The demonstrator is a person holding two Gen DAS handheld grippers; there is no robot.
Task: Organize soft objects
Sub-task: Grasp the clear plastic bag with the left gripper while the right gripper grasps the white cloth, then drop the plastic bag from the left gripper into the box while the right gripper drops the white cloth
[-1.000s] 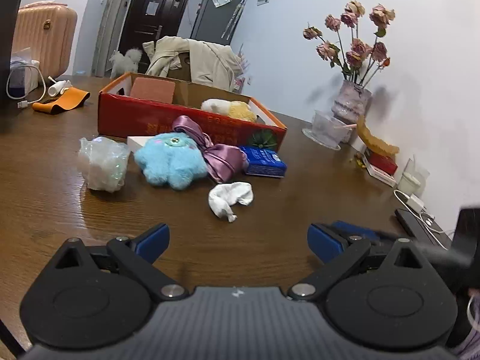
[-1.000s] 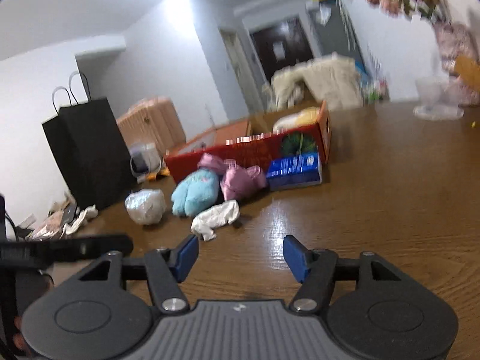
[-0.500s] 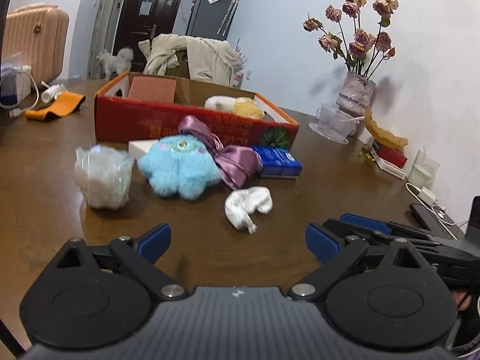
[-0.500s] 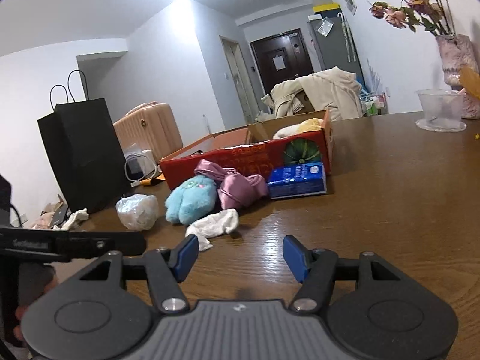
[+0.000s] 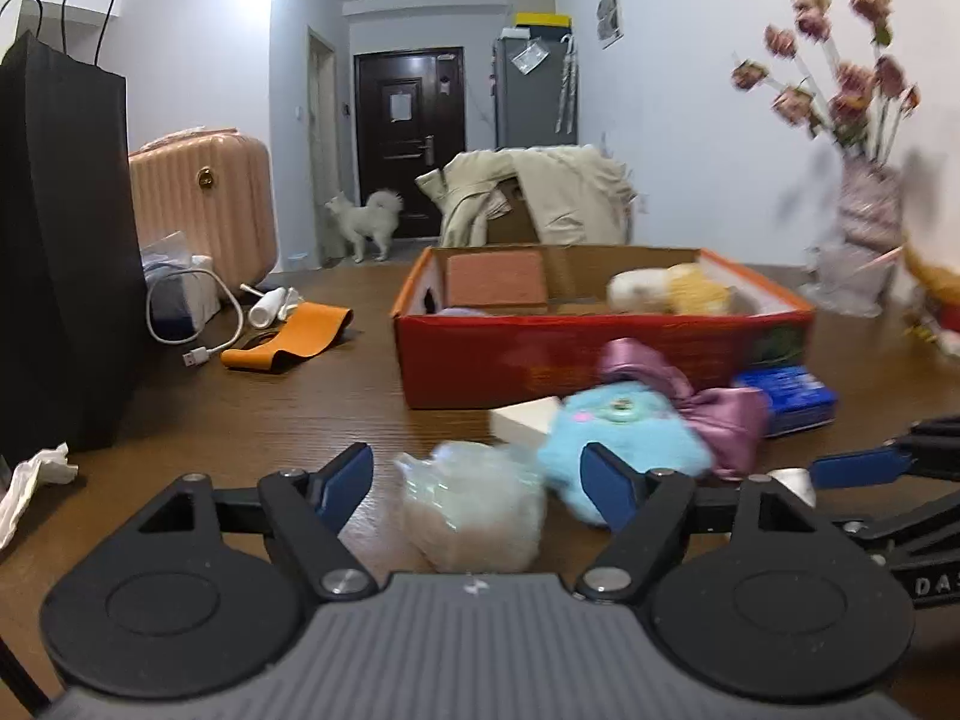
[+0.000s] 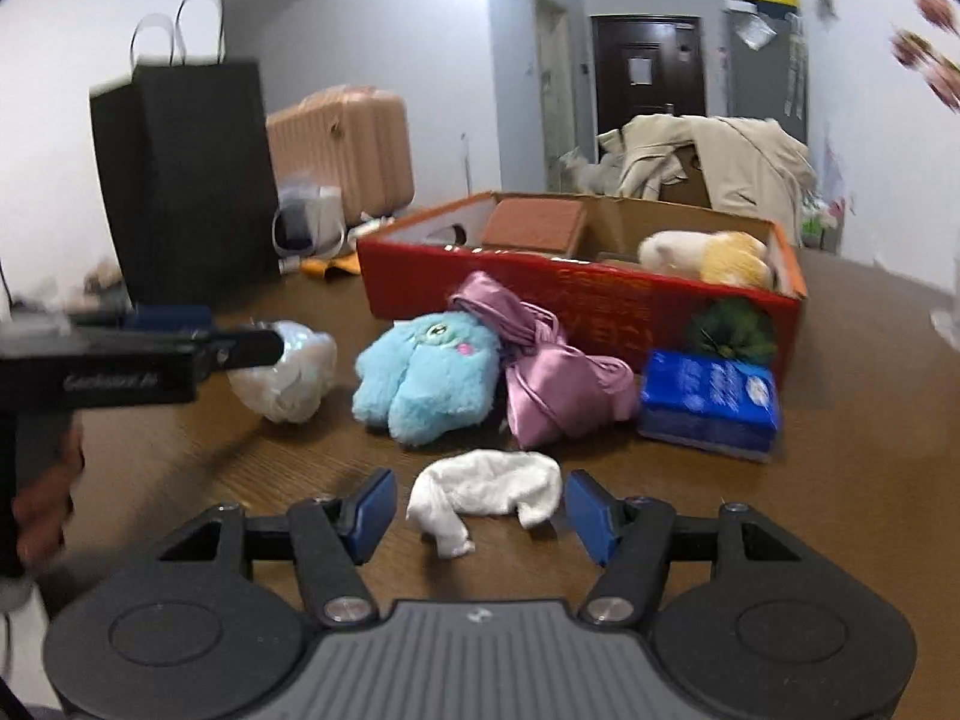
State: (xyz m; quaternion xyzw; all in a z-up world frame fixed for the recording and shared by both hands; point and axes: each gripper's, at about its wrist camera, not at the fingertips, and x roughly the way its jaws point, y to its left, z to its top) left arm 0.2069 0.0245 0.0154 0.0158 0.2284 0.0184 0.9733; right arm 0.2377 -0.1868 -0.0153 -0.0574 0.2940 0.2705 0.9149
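Two grippers were both spread wide, nothing between their blue pads. The left gripper [image 5: 477,480] framed a crinkly white plastic-wrapped bundle [image 5: 474,510] that lay on the wooden table [image 5: 252,414] between its fingers, without visible contact. The right gripper [image 6: 480,507] was lined up on a crumpled white cloth [image 6: 486,489], which lay between its fingers, seemingly clear of both pads.

Just beyond the bundle in the left view sat a fluffy blue plush toy [image 5: 624,438], partly hidden by that gripper's right finger, and touching it a pink satin bow [image 5: 690,396]. A white flat block [image 5: 528,420] lay behind the plush, a blue tissue pack [image 5: 786,396] to the right of the bow. In the right view the same row ran bundle [image 6: 288,372], plush [image 6: 426,378], bow [image 6: 552,384], tissue pack [image 6: 708,402], with the left gripper [image 6: 174,330] reaching in from the left edge beside the bundle.

Behind them all stood an open red cardboard box [image 5: 540,354], holding a brick-coloured sponge block [image 5: 495,279] and a white-and-yellow plush [image 5: 666,291]. Further left on the table were an orange strap [image 5: 288,336], a white cable [image 5: 198,342] and a tall black paper bag [image 5: 60,252]; a vase of dried roses [image 5: 864,222] stood blurred at the far right. Beyond the table a pink suitcase [image 5: 204,204], a beige coat [image 5: 540,192] over a chair, and a small white dog [image 5: 366,222] by the dark door.
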